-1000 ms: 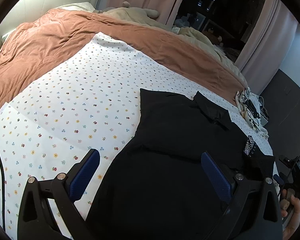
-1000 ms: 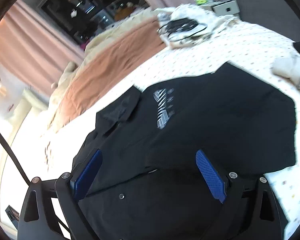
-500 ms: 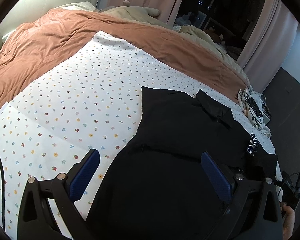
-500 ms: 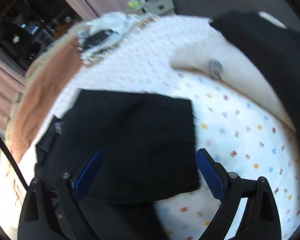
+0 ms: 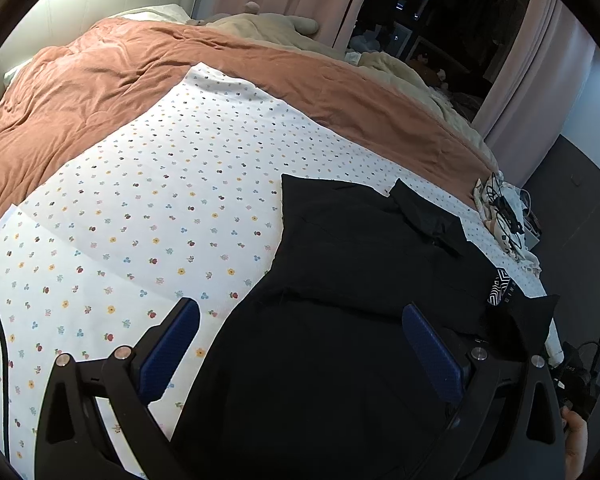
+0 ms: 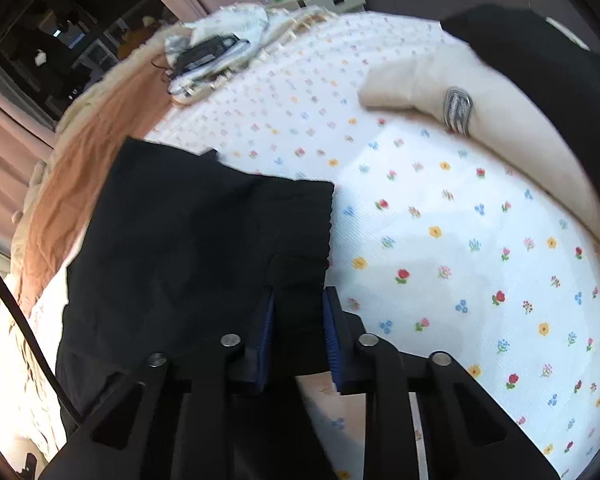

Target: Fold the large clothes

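While the black shirt (image 5: 364, 264) lies spread face-up on the floral sheet (image 5: 148, 216) of the bed, its collar toward the far edge, the right gripper (image 6: 298, 312) has just been closing and now pinches a bunch of the shirt's sleeve (image 6: 228, 216) near its hem, black cloth filling the narrow gap between the 2 blue pads; that hold looks meant for lifting the sleeve inward as a first fold. The left gripper (image 5: 300, 344) hovers over the shirt's lower body with its jaws spread wide and nothing between them, probably waiting to pin or take the other side. A white geometric print (image 5: 499, 287) sits on the chest with small lettering beside it, too small to read. Farther out lie a rust-coloured duvet (image 5: 148, 68), a cream garment (image 6: 440, 92) bearing an oval patch whose writing is illegible, and tangled cables (image 5: 504, 210) at the bed's corner.
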